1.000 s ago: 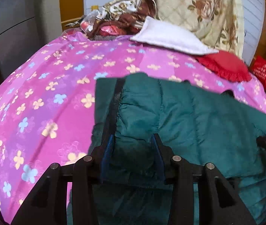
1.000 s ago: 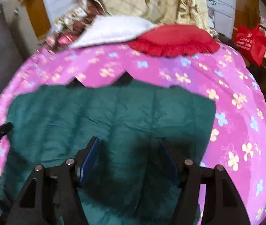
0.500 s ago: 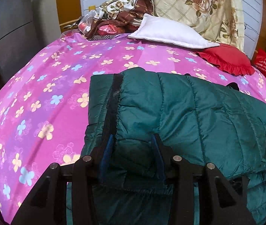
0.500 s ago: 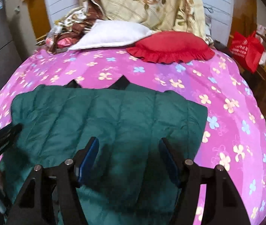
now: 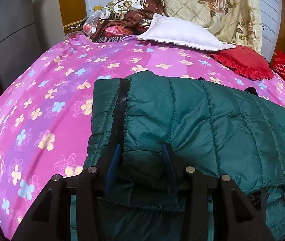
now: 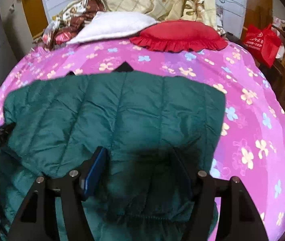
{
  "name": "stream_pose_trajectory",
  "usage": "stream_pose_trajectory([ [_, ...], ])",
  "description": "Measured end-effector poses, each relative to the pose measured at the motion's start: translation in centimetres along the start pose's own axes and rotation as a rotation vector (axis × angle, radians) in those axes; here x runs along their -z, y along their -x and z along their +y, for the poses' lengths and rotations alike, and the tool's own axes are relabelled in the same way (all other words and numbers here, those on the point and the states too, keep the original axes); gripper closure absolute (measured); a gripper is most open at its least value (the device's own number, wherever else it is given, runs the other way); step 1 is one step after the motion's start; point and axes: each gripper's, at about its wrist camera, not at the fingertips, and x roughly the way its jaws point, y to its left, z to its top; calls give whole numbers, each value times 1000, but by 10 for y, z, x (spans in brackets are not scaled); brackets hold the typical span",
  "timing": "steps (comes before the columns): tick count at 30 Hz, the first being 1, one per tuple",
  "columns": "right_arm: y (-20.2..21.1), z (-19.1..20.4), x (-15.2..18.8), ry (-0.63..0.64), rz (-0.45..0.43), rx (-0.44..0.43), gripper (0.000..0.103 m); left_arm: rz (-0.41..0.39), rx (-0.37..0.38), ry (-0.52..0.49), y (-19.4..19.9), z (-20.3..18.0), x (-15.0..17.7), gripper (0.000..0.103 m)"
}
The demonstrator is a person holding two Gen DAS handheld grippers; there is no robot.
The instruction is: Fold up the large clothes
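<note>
On the bed's pink flowered sheet [image 5: 48, 92] a dark green quilted jacket [image 5: 202, 120] is laid, folded over on itself, with its upper layer's edge raised toward the near side. Stitched channels run across the glossy fabric; a black zipper strip [image 5: 120, 108] is seen along the left edge in the left wrist view, and a gathered hem [image 6: 142, 219] lies nearest the right camera. No label or writing is readable on the jacket.

The left gripper [image 5: 142, 160] is closed narrowly on a bunched fold of the jacket, the fabric pinched between its blue pads. The right gripper [image 6: 140, 166] is set wider, with a thick bulge of the jacket filling the space between its fingers; whether the pads press on it cannot be told.

Beyond the jacket, a white pillow [image 5: 178, 33] and a red frilled cushion [image 6: 178, 35] are seen, touching each other. A rose-patterned quilt [image 5: 212, 6] is propped behind. A red bag [image 6: 261, 40] carries white print, too small to read.
</note>
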Motion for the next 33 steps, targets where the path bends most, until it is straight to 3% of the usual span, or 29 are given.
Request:
stream_pose_trajectory([
  [5, 16, -3, 2, -6, -32, -9, 34, -9, -7, -1, -1, -2, 0, 81],
  [8, -9, -6, 7, -9, 30, 8, 33, -16, -4, -4, -2, -2, 1, 78],
  [12, -17, 2, 5, 31, 23, 46, 33, -8, -2, -10, 5, 2, 1, 78],
  [20, 40, -1, 14, -21, -41, -16, 32, -21, 9, 0, 48, 27, 11, 78],
  [26, 76, -9, 36, -52, -16, -81, 32, -48, -3, -31, 87, 44, 32, 78],
  [33, 106, -5, 73, -27, 0, -83, 32, -45, -16, -55, 118, 58, 63, 78],
])
